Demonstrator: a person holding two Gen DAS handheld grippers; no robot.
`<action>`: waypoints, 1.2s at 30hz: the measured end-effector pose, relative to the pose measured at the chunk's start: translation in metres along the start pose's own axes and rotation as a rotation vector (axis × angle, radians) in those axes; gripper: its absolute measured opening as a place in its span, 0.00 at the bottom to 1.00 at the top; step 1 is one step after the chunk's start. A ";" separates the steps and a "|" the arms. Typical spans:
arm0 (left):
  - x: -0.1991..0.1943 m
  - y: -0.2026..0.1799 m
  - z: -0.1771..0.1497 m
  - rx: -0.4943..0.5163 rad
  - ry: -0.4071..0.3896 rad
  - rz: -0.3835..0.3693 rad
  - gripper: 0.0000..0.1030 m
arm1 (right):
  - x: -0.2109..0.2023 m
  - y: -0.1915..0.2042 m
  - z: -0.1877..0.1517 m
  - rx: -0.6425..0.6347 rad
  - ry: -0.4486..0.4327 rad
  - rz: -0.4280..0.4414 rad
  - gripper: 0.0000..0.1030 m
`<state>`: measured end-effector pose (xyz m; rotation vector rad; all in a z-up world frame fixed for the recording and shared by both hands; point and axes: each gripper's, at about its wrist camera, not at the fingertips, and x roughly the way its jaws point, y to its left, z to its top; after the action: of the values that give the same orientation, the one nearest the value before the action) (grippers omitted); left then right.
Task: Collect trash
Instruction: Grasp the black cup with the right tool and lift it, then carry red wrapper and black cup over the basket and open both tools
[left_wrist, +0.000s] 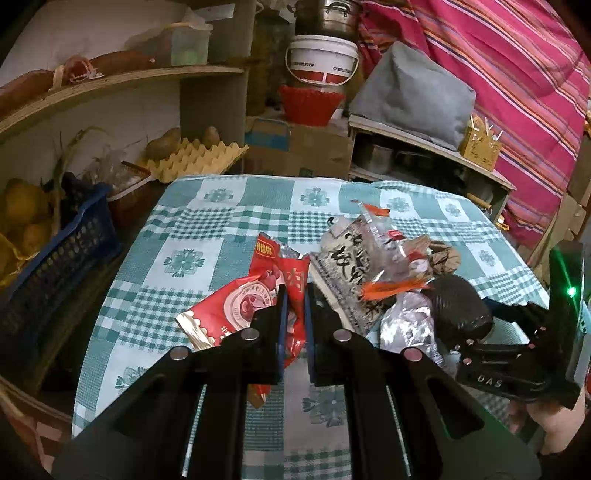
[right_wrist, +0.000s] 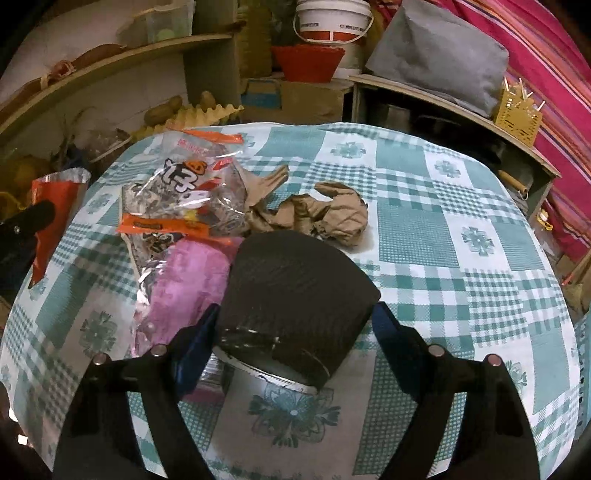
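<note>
Left gripper (left_wrist: 294, 295) is pinching a red snack wrapper (left_wrist: 255, 295), fingers nearly closed on its crumpled middle — the wrapper is lifting off the checked tablecloth (left_wrist: 207, 236), probably to be carried away as trash. Right gripper (right_wrist: 295, 314) is straddling a dark ribbed paper cup (right_wrist: 295, 288) lying on its side; fingers are spread wide, each pad at or just beside the cup wall, whether squeezing I cannot tell. Just beyond, a pink wrapper (right_wrist: 184, 280) and clear printed bag (right_wrist: 184, 192) are lying heaped, with crumpled brown paper (right_wrist: 332, 214) farther back — likely awaiting collection.
</note>
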<state>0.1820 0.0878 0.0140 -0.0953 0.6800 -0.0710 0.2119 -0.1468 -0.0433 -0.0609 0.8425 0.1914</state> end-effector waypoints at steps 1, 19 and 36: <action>-0.001 -0.002 0.001 0.000 -0.003 0.000 0.07 | -0.002 -0.001 0.000 0.000 -0.004 0.005 0.78; -0.022 -0.074 0.024 0.018 -0.075 -0.064 0.07 | -0.060 -0.074 -0.001 0.068 -0.113 -0.047 0.77; -0.012 -0.200 0.023 0.125 -0.083 -0.198 0.07 | -0.121 -0.211 -0.034 0.239 -0.170 -0.173 0.77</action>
<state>0.1800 -0.1078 0.0619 -0.0450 0.5802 -0.2977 0.1487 -0.3755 0.0197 0.1057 0.6813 -0.0668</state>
